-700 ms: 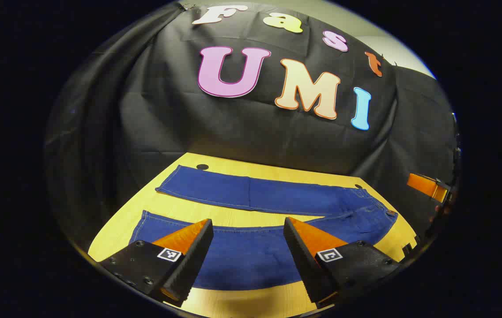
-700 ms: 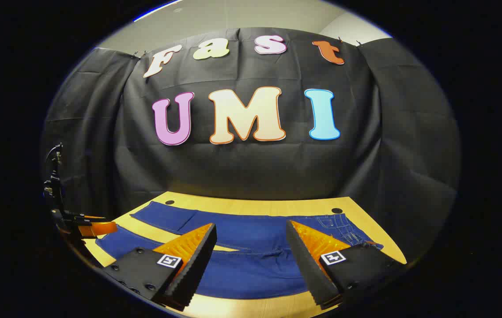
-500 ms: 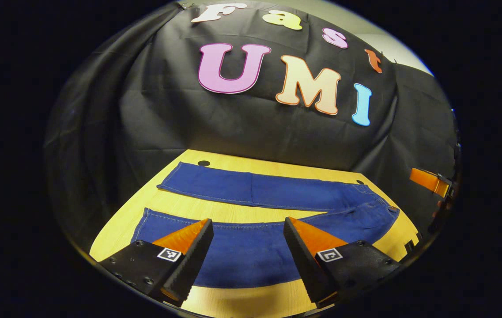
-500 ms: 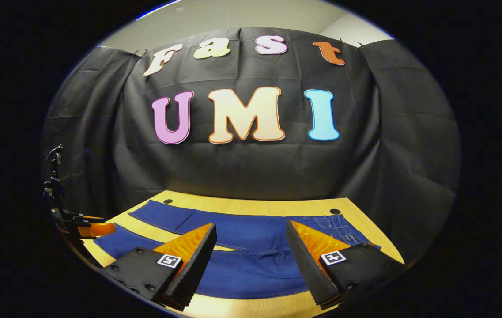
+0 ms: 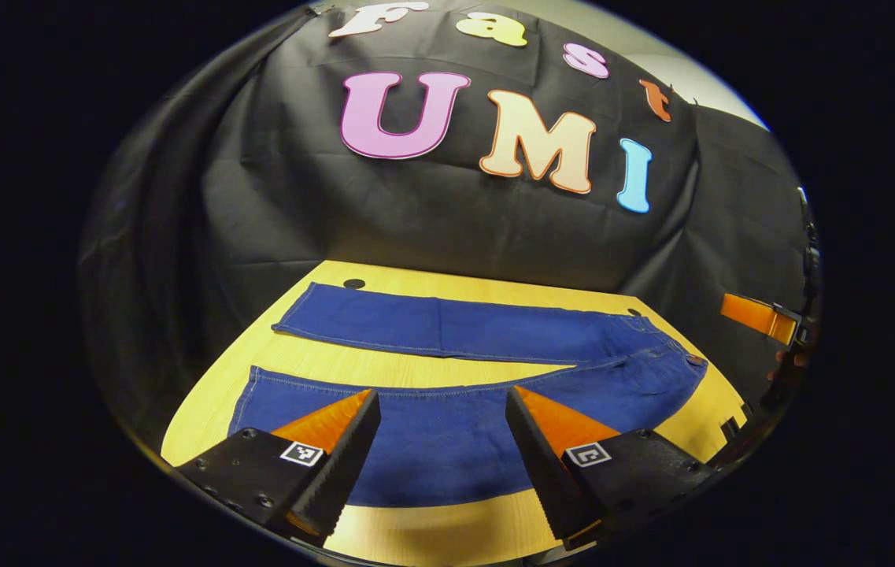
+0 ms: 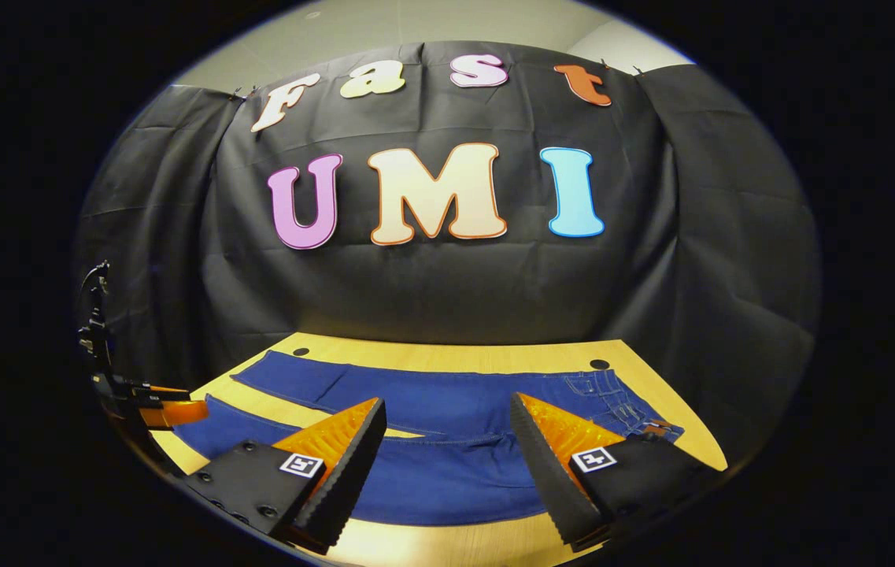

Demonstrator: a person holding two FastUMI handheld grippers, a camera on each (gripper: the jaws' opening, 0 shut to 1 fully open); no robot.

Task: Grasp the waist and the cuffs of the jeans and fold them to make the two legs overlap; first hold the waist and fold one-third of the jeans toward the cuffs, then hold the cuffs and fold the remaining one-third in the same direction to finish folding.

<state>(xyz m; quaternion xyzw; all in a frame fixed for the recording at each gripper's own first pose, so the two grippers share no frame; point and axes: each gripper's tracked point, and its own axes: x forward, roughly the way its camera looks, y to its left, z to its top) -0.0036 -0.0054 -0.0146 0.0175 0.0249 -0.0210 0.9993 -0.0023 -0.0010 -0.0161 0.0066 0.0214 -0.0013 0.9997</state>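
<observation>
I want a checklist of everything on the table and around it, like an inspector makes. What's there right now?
Surface: a yellow wooden table, with small dark holes near its back edge.
Job's things: blue jeans lie flat and unfolded, legs spread apart with bare wood between them; the waist is at one end, the cuffs at the other.
Clutter: nothing seen.
Grippers: left claw open, above the near leg, holding nothing; right claw open, above the jeans near the waist, holding nothing.
Cables: nothing clearly seen.
Surroundings: black cloth wall behind the table, pale wall above it.
</observation>
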